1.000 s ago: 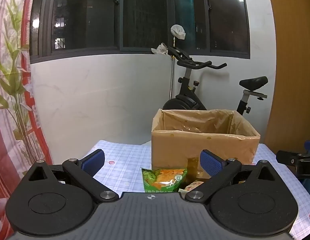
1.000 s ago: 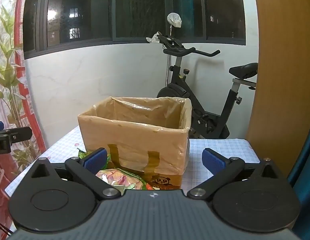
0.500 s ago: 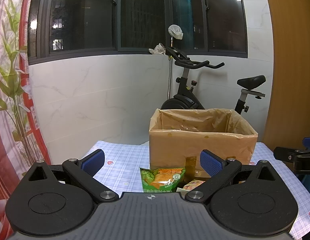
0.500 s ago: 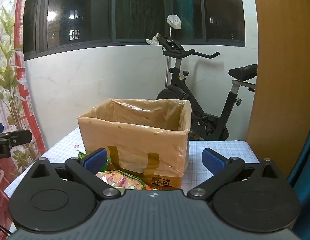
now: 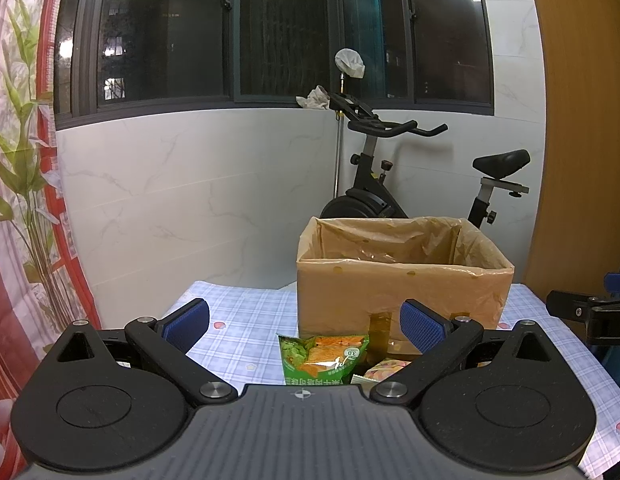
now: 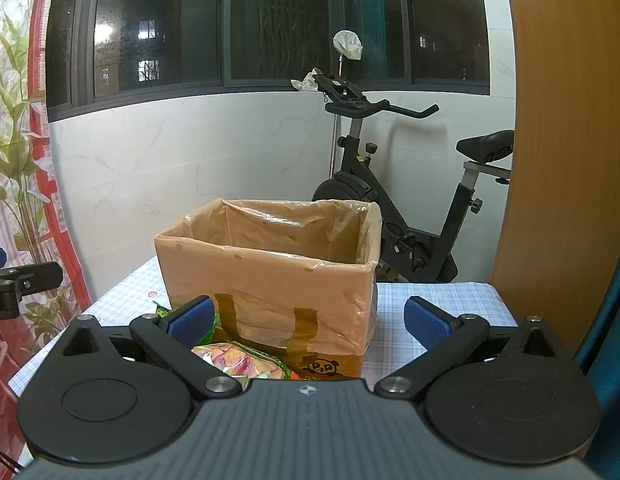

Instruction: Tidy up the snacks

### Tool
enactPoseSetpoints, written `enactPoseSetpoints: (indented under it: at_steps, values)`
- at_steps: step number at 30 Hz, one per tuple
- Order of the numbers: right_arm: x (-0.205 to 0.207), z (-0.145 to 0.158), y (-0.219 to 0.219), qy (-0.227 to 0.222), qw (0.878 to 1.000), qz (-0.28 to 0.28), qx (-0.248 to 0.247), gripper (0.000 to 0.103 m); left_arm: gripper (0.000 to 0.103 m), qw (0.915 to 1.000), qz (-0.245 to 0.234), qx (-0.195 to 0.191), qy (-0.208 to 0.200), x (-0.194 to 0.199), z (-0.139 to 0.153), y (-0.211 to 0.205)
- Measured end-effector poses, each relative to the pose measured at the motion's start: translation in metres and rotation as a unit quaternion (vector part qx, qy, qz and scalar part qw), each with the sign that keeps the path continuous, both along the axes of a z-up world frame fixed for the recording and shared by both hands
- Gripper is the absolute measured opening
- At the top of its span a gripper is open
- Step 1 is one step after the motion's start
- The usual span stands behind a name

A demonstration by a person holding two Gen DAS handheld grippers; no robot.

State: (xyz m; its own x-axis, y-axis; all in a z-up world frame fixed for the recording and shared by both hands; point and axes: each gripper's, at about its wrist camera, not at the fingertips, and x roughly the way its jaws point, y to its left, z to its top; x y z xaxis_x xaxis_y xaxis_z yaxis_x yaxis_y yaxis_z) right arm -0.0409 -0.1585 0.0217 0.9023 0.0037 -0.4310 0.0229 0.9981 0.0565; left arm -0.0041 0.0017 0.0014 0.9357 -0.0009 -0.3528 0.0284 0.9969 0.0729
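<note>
An open cardboard box (image 5: 401, 280) lined with clear plastic stands on the checked table; it also shows in the right wrist view (image 6: 270, 272). A green and orange snack bag (image 5: 321, 358) lies in front of the box, with a pink snack bag (image 5: 385, 370) beside it. The pink bag (image 6: 240, 362) also shows in the right wrist view, with a green bag edge (image 6: 162, 310) behind it. My left gripper (image 5: 306, 322) is open and empty, above and short of the bags. My right gripper (image 6: 308, 320) is open and empty, in front of the box.
The table carries a blue checked cloth (image 5: 246, 320). An exercise bike (image 5: 373, 184) stands behind the table by the white wall. A wooden panel (image 6: 561, 160) rises at the right. A red floral curtain (image 5: 18, 200) hangs at the left.
Both grippers have shifted only slightly; the box sits a touch lower and nearer in the views. Both stay open and empty.
</note>
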Motion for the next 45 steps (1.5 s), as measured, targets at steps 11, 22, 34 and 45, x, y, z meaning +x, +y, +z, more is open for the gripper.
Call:
enactPoseSetpoints:
  at_steps: [11,22,34,45]
  values:
    - [0.0,0.0003,0.0,0.0,1.0,0.0,-0.002,0.103,0.103,1.0,-0.001,0.0,0.001,-0.0003,-0.0003,-0.0009]
    - [0.0,0.0009,-0.0003,0.001,1.0,0.002,0.0,0.103,0.103,0.9999,-0.008,-0.002,0.006,0.0,-0.0009,-0.0013]
    - [0.0008,0.0043,-0.0007,0.0,1.0,0.001,-0.002,0.103,0.103,0.9999,-0.01,0.0,0.009,0.0006,-0.0004,0.0007]
    - [0.0007,0.003,-0.0008,-0.001,1.0,-0.001,-0.004,0.103,0.103,0.9999,-0.011,0.0,0.011,0.0003,-0.0007,0.0006]
